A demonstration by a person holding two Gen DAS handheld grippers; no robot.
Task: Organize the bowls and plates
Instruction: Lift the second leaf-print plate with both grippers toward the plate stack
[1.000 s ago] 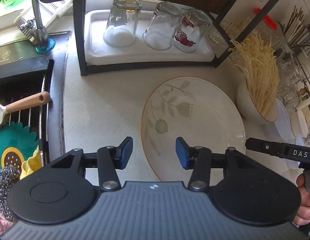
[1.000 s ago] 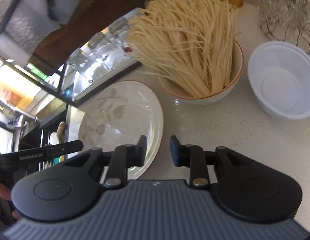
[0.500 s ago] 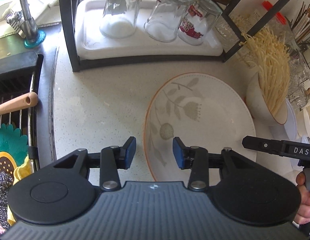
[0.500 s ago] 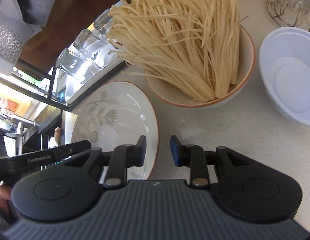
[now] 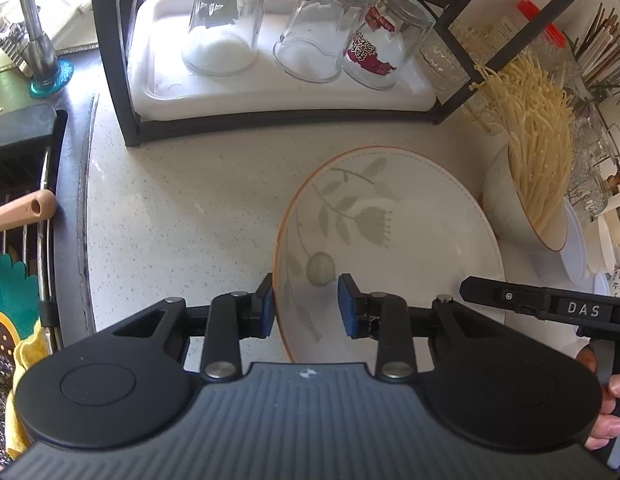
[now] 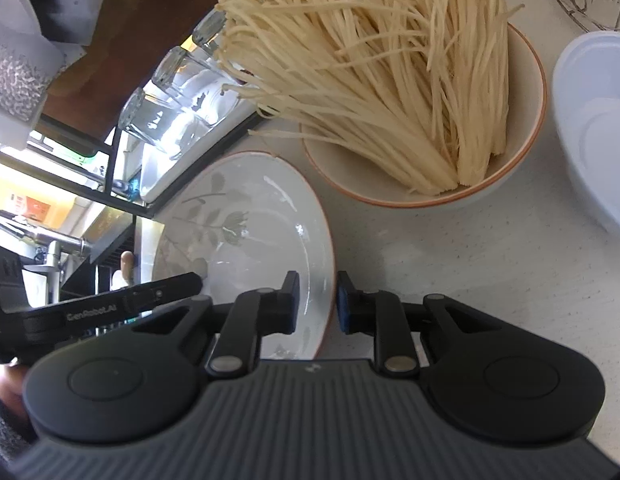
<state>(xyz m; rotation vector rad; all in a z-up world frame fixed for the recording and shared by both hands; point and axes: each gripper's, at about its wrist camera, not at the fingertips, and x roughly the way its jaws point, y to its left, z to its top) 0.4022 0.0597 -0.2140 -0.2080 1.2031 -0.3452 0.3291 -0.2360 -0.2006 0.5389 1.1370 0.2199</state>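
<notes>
Close opposing views, shared plate [image 5: 390,240]

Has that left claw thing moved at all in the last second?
Yes. The left gripper has shifted right and forward: against the fixed black rack, its jaws, earlier short of the flowered plate, now straddle the plate's left rim.

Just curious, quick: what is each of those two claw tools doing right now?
Left gripper: open, fingers straddling the floral plate rim, not clamped.
Right gripper: open, fingers straddling the plate's opposite rim.

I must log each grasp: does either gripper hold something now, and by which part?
Nothing is held. The left gripper and the right gripper are both open, each straddling an opposite rim of the floral plate without clamping.
</notes>
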